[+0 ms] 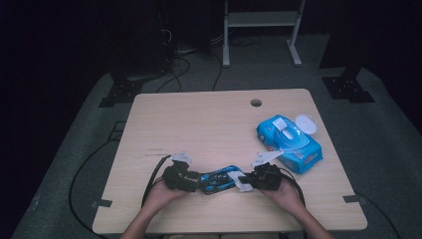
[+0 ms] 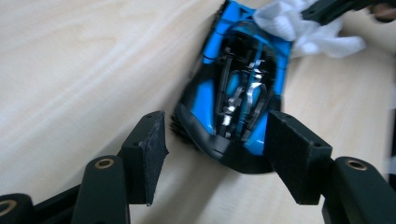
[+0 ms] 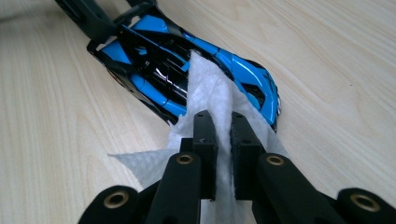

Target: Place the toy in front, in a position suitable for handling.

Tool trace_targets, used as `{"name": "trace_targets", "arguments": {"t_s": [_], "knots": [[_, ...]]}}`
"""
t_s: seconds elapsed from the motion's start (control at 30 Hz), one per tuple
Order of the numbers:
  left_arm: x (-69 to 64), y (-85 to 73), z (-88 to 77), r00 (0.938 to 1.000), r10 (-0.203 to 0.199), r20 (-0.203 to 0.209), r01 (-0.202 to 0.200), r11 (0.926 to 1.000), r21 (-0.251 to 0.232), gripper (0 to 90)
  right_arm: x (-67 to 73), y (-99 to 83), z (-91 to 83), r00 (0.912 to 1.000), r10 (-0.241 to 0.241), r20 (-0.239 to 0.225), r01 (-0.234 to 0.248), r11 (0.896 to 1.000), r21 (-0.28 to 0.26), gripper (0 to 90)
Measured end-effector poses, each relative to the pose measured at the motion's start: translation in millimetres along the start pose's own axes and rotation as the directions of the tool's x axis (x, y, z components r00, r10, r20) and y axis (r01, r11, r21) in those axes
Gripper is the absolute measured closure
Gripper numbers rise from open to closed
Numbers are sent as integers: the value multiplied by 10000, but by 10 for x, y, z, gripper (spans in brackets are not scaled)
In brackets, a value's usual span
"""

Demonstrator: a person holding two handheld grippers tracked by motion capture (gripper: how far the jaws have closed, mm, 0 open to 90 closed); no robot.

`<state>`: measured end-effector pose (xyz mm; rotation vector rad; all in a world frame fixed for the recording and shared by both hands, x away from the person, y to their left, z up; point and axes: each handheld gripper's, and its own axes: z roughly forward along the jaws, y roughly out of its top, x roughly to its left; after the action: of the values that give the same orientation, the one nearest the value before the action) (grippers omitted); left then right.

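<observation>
A blue and black toy car lies on the wooden table near its front edge, between my two grippers. My left gripper stands open around one end of the car; in the left gripper view the left pad is clear of it and the right pad sits against its side. My right gripper is shut on a white wipe, which lies over the car at its other end. The wipe also shows in the left gripper view.
A blue pack of wet wipes with a white lid flipped open lies at the right of the table. A cable hole sits near the far edge. Cables trail off the left front of the table.
</observation>
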<state>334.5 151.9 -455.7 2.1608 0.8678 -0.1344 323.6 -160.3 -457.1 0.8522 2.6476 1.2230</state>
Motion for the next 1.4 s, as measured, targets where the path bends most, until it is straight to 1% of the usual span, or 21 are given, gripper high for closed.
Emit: {"name": "trace_targets", "arguments": {"t_s": [0.07,0.17,0.23,0.27,0.3,0.33,0.4,0.53,0.6,0.63,0.67,0.7,0.8,0.87,1.07,1.13,1.2,1.27,1.3,1.37,1.4], "knots": [[11,3,-6,9994,-195,282,188,9995,239,391,2,-4,0,10000,5,20,-6,10000,25,828],[35,-7,-6,9970,-553,541,539,9982,280,442,0,6,-6,10000,31,53,-31,10000,11,828],[58,-15,-15,9960,-697,562,689,9975,174,472,-2,12,-2,10000,46,44,-47,10000,6,828],[81,-22,-33,9959,-733,537,735,9973,-2,524,-2,13,-1,10000,45,41,-45,10000,14,828],[98,-25,-32,9942,-846,665,846,9964,28,550,-3,13,2,10000,49,28,-49,10000,10,828],[100,-29,-31,9941,-839,683,842,9965,-3,556,-5,11,4,10000,31,14,-31,10000,12,828],[85,-26,-28,9952,-778,589,780,9970,-13,556,-8,7,6,10000,55,-2,-55,10000,-12,828],[107,-15,-11,9921,-1058,679,1059,9944,15,541,-17,-3,8,9999,134,-20,-135,9999,-59,828],[112,-4,79,9898,-1339,494,1321,9905,383,466,-16,-3,18,9998,170,-120,-171,9998,-74,828],[107,2,102,9884,-1461,423,1450,9890,283,414,-4,0,27,9998,148,-100,-149,9999,-72,828],[98,12,106,9908,-1325,269,1321,9911,167,434,9,6,26,10000,58,-17,-58,10000,-24,828],[91,20,108,9917,-1265,236,1261,9919,152,453,12,7,22,10000,18,13,-18,10000,-8,828],[59,23,79,9960,-898,14,898,9959,74,503,-16,-10,10,9999,157,-45,-157,9999,-66,828],[35,17,68,9973,-720,-160,721,9974,61,522,-29,-14,4,9998,193,-91,-194,9998,-72,828],[-8,20,63,9979,-456,-451,456,9990,4,529,-43,-16,-13,9995,301,-108,-301,9995,-78,827],[-43,20,63,9977,-172,-660,168,9998,-62,533,-38,-21,-9,9994,325,-107,-326,9994,-100,827],[-58,18,60,9971,77,-755,-82,9999,-62,533,-39,-18,-12,9996,262,-111,-263,9996,-89,827],[-62,8,61,9968,181,-784,-193,9997,-145,532,-53,-16,-20,9994,318,-156,-320,9994,-96,827],[-61,4,62,9970,133,-762,-147,9997,-178,533,-69,-14,-31,9994,314,-120,-315,9994,-156,827],[-48,12,57,9974,94,-710,-103,9999,-118,533,-108,-7,-48,9983,549,-178,-554,9981,-274,825],[-44,13,60,9977,-17,-678,7,9999,-146,533,-140,7,-53,9981,609,-132,-612,9977,-278,825]]}}
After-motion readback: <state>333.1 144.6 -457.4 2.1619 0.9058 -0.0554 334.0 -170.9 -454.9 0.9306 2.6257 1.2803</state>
